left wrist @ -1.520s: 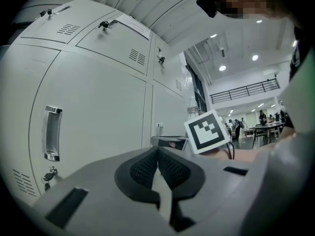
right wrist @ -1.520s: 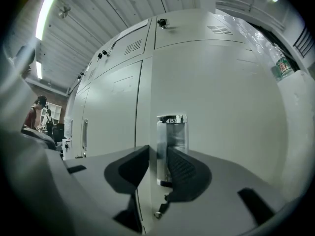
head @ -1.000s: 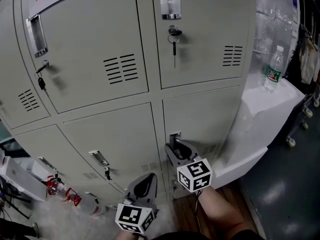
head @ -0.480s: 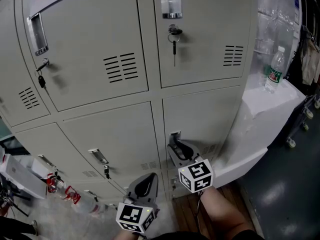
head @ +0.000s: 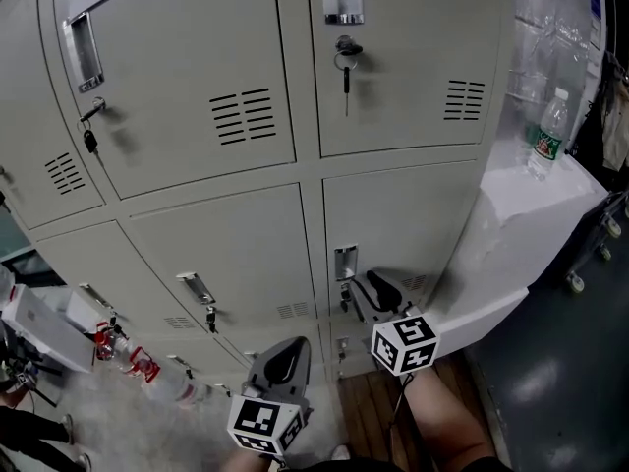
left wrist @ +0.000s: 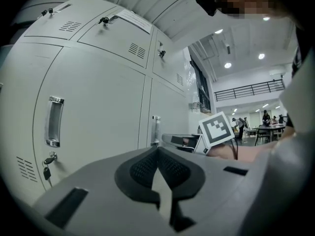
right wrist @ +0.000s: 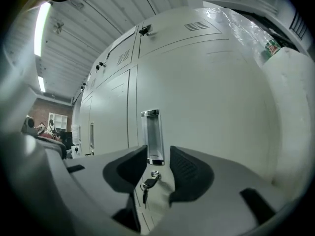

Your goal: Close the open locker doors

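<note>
Backing off from the handle, the right gripper is now sitting clear of the lower right door, where a second ago its tips were up at that handle. Its jaws have just been opening and are standing well apart with nothing held, the handle and the hanging key only showing through the gap. The left gripper is hanging lower and nearer the person, its jaws pressing together on nothing. The lower right door is lying flush with the doors around it, so it is looking shut. I am judging it to be thin sheet steel: light, stiff and swinging freely on its hinge. It is best pushed on the flat face beside the handle, since the chrome recess is looking slick. Whether the latch is catching is not showing. The bottom row is being cut off behind the grippers, so an open door there cannot be ruled out.
</note>
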A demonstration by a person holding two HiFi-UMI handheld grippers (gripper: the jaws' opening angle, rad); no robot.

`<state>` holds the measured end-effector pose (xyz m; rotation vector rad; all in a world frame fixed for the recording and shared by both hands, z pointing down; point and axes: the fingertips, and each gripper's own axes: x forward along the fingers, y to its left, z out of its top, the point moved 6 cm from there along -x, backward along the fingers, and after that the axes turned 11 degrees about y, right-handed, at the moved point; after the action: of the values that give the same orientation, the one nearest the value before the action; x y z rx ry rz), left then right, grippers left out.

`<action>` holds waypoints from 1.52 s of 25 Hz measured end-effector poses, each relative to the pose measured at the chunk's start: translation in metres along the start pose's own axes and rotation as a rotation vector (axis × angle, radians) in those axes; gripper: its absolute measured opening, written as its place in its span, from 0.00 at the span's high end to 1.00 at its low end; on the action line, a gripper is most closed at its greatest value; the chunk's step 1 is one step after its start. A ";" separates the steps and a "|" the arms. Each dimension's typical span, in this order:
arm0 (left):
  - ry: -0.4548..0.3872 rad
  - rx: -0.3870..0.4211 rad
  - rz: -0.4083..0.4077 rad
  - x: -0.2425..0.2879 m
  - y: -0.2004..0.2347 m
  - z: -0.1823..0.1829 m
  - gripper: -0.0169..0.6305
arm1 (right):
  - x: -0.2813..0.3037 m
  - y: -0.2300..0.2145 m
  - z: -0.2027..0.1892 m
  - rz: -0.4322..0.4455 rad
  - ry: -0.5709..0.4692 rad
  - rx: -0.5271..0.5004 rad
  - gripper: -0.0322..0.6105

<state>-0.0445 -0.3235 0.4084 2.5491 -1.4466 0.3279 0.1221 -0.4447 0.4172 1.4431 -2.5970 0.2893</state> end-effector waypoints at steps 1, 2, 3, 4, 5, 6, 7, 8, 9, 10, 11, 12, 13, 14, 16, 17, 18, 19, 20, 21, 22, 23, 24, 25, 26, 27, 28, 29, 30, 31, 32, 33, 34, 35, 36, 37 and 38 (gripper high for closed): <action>0.005 -0.003 0.005 -0.002 -0.002 -0.002 0.97 | -0.003 0.001 -0.003 -0.001 0.002 -0.001 0.73; 0.010 -0.006 0.009 -0.004 -0.004 -0.005 0.97 | -0.007 0.002 -0.006 -0.003 0.006 -0.003 0.76; 0.016 -0.009 0.013 -0.007 -0.005 -0.008 0.97 | -0.010 0.003 -0.010 -0.008 0.009 -0.008 0.79; 0.021 -0.013 0.017 -0.009 -0.007 -0.011 0.97 | -0.013 0.005 -0.014 -0.016 0.014 -0.013 0.83; 0.026 -0.017 0.020 -0.012 -0.008 -0.015 0.97 | -0.015 0.007 -0.018 -0.025 0.019 -0.018 0.89; 0.033 -0.021 0.024 -0.014 -0.009 -0.019 0.97 | -0.017 0.009 -0.021 -0.031 0.025 -0.023 0.93; 0.040 -0.025 0.028 -0.017 -0.009 -0.023 0.97 | -0.018 0.012 -0.025 -0.033 0.031 -0.027 0.95; 0.047 -0.029 0.033 -0.020 -0.009 -0.027 0.97 | -0.019 0.015 -0.029 -0.032 0.037 -0.031 0.95; 0.052 -0.033 0.039 -0.024 -0.009 -0.030 0.97 | -0.020 0.019 -0.032 -0.028 0.043 -0.034 0.95; 0.056 -0.038 0.044 -0.027 -0.008 -0.033 0.97 | -0.020 0.024 -0.035 -0.023 0.049 -0.037 0.95; 0.058 -0.042 0.050 -0.031 -0.006 -0.035 0.97 | -0.021 0.028 -0.037 -0.017 0.054 -0.040 0.95; 0.060 -0.045 0.056 -0.035 -0.004 -0.037 0.97 | -0.022 0.033 -0.040 -0.012 0.059 -0.042 0.95; 0.061 -0.049 0.062 -0.040 -0.003 -0.039 0.97 | -0.023 0.038 -0.042 -0.006 0.063 -0.043 0.95; 0.062 -0.054 0.068 -0.045 -0.002 -0.041 0.97 | -0.024 0.043 -0.044 -0.001 0.067 -0.042 0.95; 0.060 -0.058 0.075 -0.056 0.000 -0.045 0.97 | -0.027 0.055 -0.047 0.007 0.072 -0.041 0.95; 0.057 -0.057 0.078 -0.063 0.001 -0.046 0.97 | -0.029 0.061 -0.048 0.010 0.073 -0.042 0.95; 0.053 -0.056 0.082 -0.070 0.002 -0.048 0.97 | -0.031 0.068 -0.049 0.013 0.073 -0.044 0.95; 0.048 -0.056 0.087 -0.078 0.003 -0.049 0.97 | -0.035 0.077 -0.050 0.016 0.073 -0.046 0.95; 0.043 -0.057 0.092 -0.087 0.004 -0.051 0.97 | -0.039 0.085 -0.051 0.018 0.073 -0.047 0.95; 0.039 -0.059 0.095 -0.097 0.005 -0.053 0.97 | -0.045 0.094 -0.051 0.019 0.074 -0.049 0.95; 0.035 -0.061 0.096 -0.107 0.005 -0.054 0.97 | -0.051 0.103 -0.052 0.018 0.075 -0.051 0.95; 0.030 -0.064 0.096 -0.117 0.005 -0.056 0.97 | -0.058 0.111 -0.052 0.016 0.074 -0.054 0.95; 0.026 -0.065 0.096 -0.128 0.004 -0.058 0.97 | -0.065 0.120 -0.052 0.013 0.072 -0.057 0.95; 0.021 -0.065 0.096 -0.139 0.003 -0.059 0.97 | -0.073 0.129 -0.052 0.009 0.069 -0.060 0.95; 0.017 -0.065 0.097 -0.150 0.002 -0.062 0.97 | -0.082 0.138 -0.052 0.005 0.065 -0.063 0.95; 0.013 -0.065 0.098 -0.162 0.000 -0.064 0.97 | -0.091 0.147 -0.052 0.000 0.063 -0.065 0.95; 0.008 -0.065 0.098 -0.175 -0.002 -0.066 0.97 | -0.101 0.156 -0.053 -0.005 0.061 -0.067 0.95; 0.003 -0.064 0.097 -0.187 -0.004 -0.068 0.97 | -0.112 0.165 -0.054 -0.012 0.059 -0.068 0.95; -0.002 -0.062 0.095 -0.199 -0.006 -0.069 0.97 | -0.123 0.174 -0.054 -0.019 0.057 -0.070 0.95; -0.008 -0.060 0.091 -0.211 -0.009 -0.070 0.97 | -0.134 0.183 -0.055 -0.027 0.055 -0.072 0.95; -0.013 -0.056 0.087 -0.224 -0.013 -0.071 0.97 | -0.146 0.192 -0.056 -0.035 0.053 -0.074 0.95; -0.019 -0.053 0.083 -0.236 -0.017 -0.073 0.97 | -0.158 0.200 -0.057 -0.042 0.049 -0.077 0.95; -0.024 -0.051 0.079 -0.247 -0.022 -0.075 0.97 | -0.170 0.209 -0.057 -0.047 0.046 -0.081 0.95; -0.028 -0.047 0.074 -0.259 -0.027 -0.077 0.97 | -0.182 0.218 -0.058 -0.052 0.041 -0.085 0.95; -0.032 -0.044 0.069 -0.270 -0.033 -0.079 0.97 | -0.194 0.226 -0.058 -0.056 0.037 -0.087 0.95; -0.035 -0.040 0.064 -0.281 -0.038 -0.080 0.97 | -0.205 0.235 -0.059 -0.060 0.032 -0.089 0.95; -0.038 -0.035 0.059 -0.292 -0.043 -0.082 0.97 | -0.217 0.244 -0.060 -0.063 0.028 -0.090 0.95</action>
<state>-0.1609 -0.0399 0.4017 2.5018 -1.5290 0.2619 0.0304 -0.1256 0.4033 1.4763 -2.5023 0.1802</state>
